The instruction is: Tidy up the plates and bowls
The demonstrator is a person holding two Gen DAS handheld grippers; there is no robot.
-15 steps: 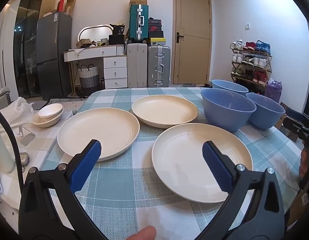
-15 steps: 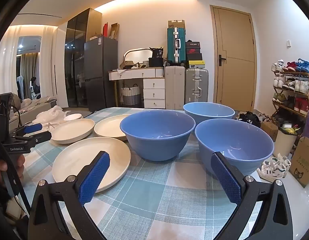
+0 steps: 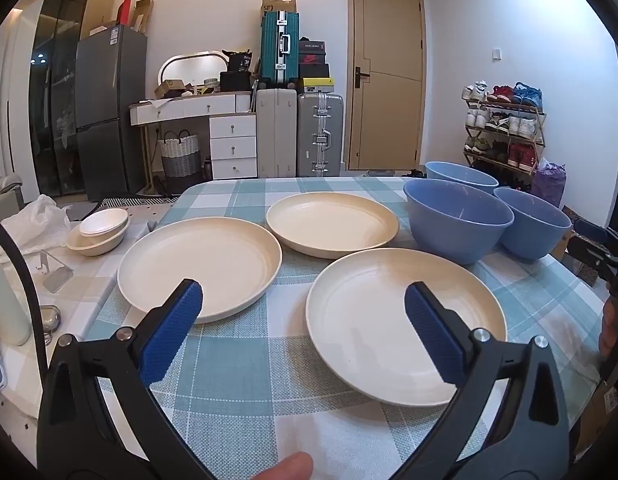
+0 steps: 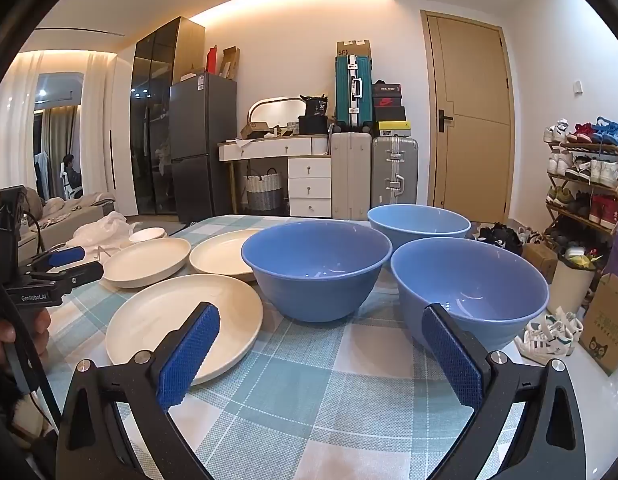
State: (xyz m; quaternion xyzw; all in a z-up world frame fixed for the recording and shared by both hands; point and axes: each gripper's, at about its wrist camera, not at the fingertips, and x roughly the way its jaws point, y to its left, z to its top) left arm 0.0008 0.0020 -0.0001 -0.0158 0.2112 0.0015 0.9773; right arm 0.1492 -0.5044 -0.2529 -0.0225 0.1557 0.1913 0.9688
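Three cream plates lie on the checked tablecloth: a near plate, a left plate and a far plate. Three blue bowls stand to their right: a middle bowl, a right bowl and a far bowl. My left gripper is open and empty, above the near edge of the plates. My right gripper is open and empty, in front of the middle and right bowls.
Small cream bowls are stacked on a side surface to the left, by a white bag. A pale bottle stands at the near left. Suitcases, a drawer unit and a shoe rack stand behind the table.
Both grippers have risen and tilted slightly, so the table sits a little lower in both views. The plates and bowls have not moved.
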